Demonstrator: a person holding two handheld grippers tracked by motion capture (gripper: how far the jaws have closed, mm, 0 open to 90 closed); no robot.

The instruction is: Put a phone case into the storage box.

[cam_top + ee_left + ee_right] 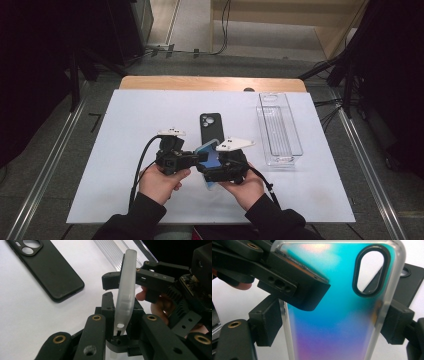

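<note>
1. High view: an iridescent phone case (209, 161) is held above the white table (125, 150), between the left gripper (199, 159) and the right gripper (212, 167). A black phone case (210, 128) is seen lying flat just behind them, and a clear plastic tray (279, 129) is set well apart, toward the right edge.

2. Left gripper view: the iridescent phone case (126, 292) is seen edge-on and near upright. The left gripper (123, 315) is clenched on its faces. The right gripper (125, 277) is placed across its upper part. The black phone case (47, 267) lies on the table (25, 315).

3. Right gripper view: the iridescent phone case (342, 315) is spanned across its width by the right gripper (334, 322), with the side edges set against both pads. The left gripper (294, 290) is clamped on it at upper left.
</note>
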